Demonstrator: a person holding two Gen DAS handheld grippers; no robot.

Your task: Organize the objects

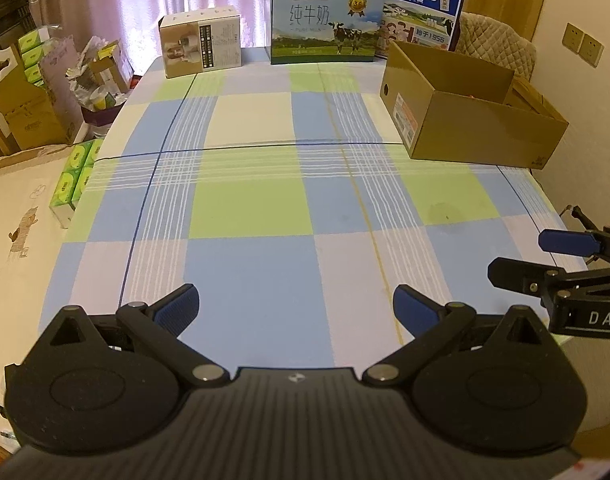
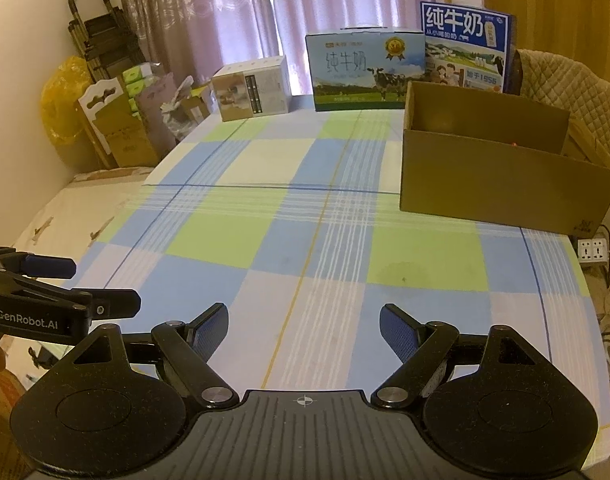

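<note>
At the worktop's (image 1: 265,208) far right, the open cardboard box (image 1: 465,120) shows only a hint of contents. The left gripper (image 1: 295,300) and right gripper (image 2: 303,322) hover released, empty; the checked cloth lies bare, suggesting sorting is finished or unstarted.

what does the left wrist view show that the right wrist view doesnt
Only the left wrist view shows the green tissue packs stacked beside the table's left edge and the wall sockets on the right wall.

Only the right wrist view shows the yellow plastic bag, the folded stepladder in the corner and the white power strip on the floor.

Both show the checked tablecloth, the open cardboard box, two milk cartons and the small white box. Both tongs, left and right, are open.
</note>
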